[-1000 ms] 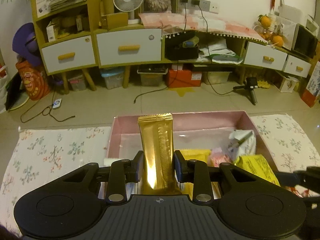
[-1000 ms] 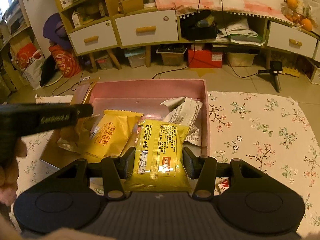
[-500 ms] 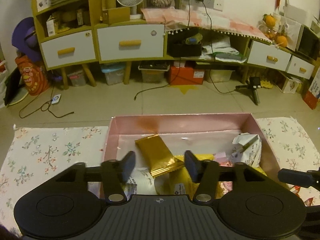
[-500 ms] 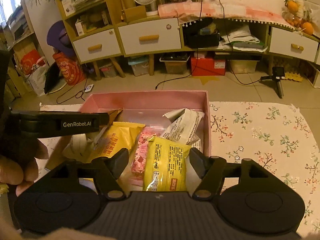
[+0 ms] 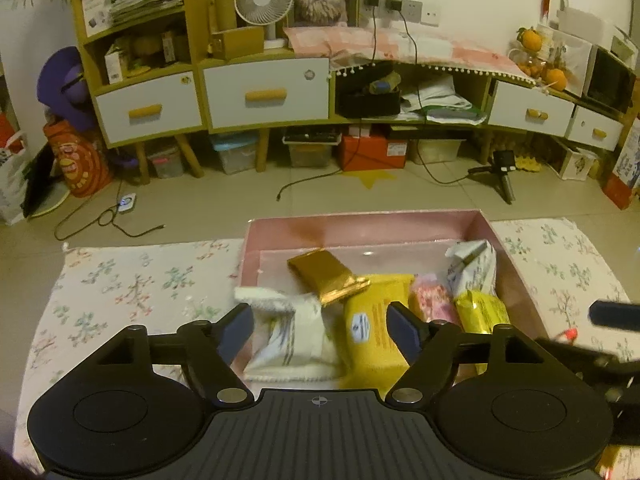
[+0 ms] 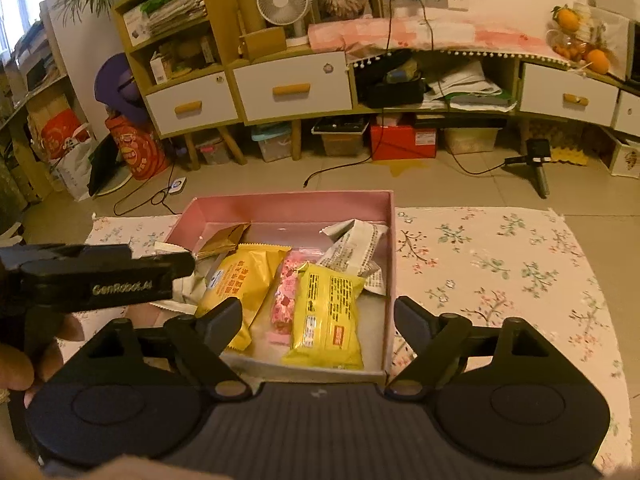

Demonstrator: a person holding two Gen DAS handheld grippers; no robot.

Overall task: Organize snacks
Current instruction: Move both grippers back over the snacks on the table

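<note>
A pink box [image 5: 360, 220] sits on a flowered cloth and holds several snack packets. My left gripper [image 5: 320, 320] hovers over its near left part, jaws opening, with nothing pressed between the pads. Beyond it a gold packet [image 5: 324, 274] lies across a white packet [image 5: 288, 332] and an orange-yellow packet [image 5: 372, 332]. In the right wrist view my right gripper [image 6: 318, 312] stands over the near edge of the pink box [image 6: 288, 204], jaws opening and gripping nothing. A bright yellow packet [image 6: 328, 316] lies flat in the box below it, beside a pink candy packet [image 6: 286, 296].
A white printed packet [image 6: 356, 248] leans in the box's far right corner. The left gripper's body [image 6: 100, 280] and a person's hand [image 6: 16, 360] fill the left side of the right wrist view. The flowered cloth [image 6: 500, 264] spreads right of the box. Cabinets and floor clutter stand beyond.
Both grippers have let go: the gold packet fell flat into the box and the bright yellow packet now lies in it. Both pairs of jaws spread wide and drew back a little.
</note>
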